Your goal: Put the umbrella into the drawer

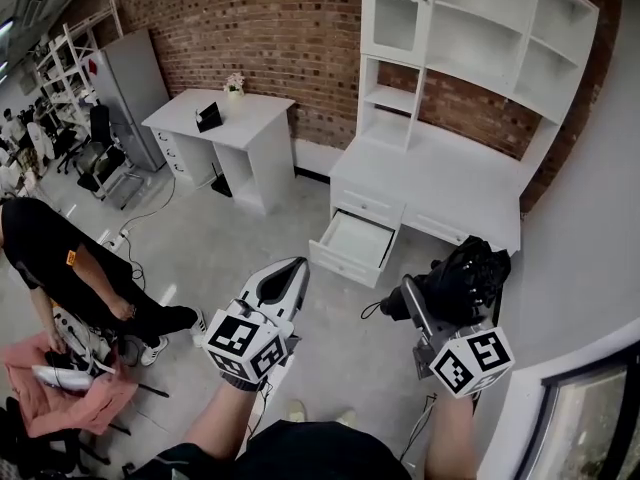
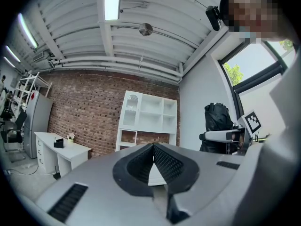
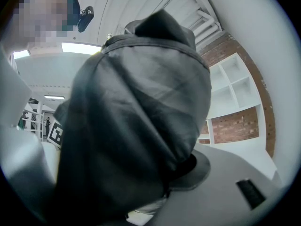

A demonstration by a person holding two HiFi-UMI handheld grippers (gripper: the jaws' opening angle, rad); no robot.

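The right gripper (image 1: 418, 310) clamps its jaws on the folded black umbrella (image 1: 466, 276), aimed at the open drawer (image 1: 355, 242) for dropping in; the left gripper (image 1: 289, 272), jaws together, holds nothing

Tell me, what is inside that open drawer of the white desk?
The drawer shows only a bare white bottom; nothing lies in the visible part. Its rear, under the desk top, is covered.

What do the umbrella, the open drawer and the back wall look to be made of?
Umbrella: dark woven fabric, probably nylon or polyester, with soft folds and a slight sheen.
Drawer: white painted or laminated board, likely wood-based, with smooth, flat, matte panels.
Wall: bare red brick with visible mortar lines.
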